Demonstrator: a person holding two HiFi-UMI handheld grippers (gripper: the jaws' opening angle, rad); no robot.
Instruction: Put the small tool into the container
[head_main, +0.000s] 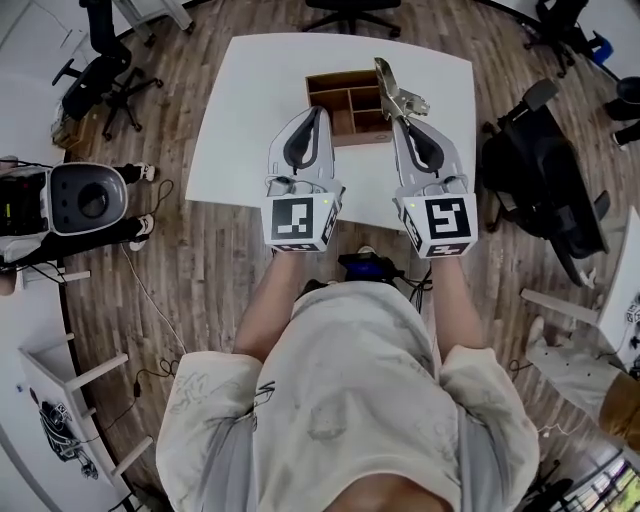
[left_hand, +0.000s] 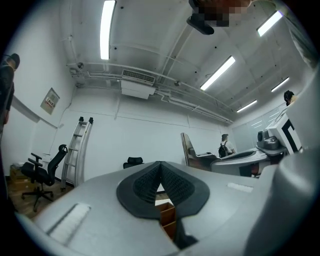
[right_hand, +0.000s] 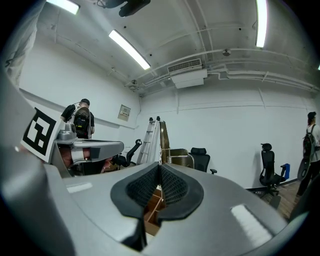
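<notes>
A wooden container (head_main: 345, 100) with several compartments stands at the far middle of the white table (head_main: 240, 130). My right gripper (head_main: 398, 118) is shut on a small metal tool (head_main: 395, 92), which sticks out past the jaws over the container's right side. In the right gripper view the tool (right_hand: 164, 145) rises from the shut right gripper (right_hand: 160, 172), with the container (right_hand: 152, 207) below. My left gripper (head_main: 318, 112) is shut on nothing at the container's near left edge. In the left gripper view the left gripper (left_hand: 160, 172) has the container (left_hand: 167, 217) beneath it and the tool (left_hand: 190, 150) off to its right.
Black office chairs stand to the right (head_main: 545, 170), the far left (head_main: 100, 75) and beyond the table (head_main: 350, 12). A white machine (head_main: 85, 200) sits on the wooden floor at left. A ladder (left_hand: 80, 145) leans on the far wall.
</notes>
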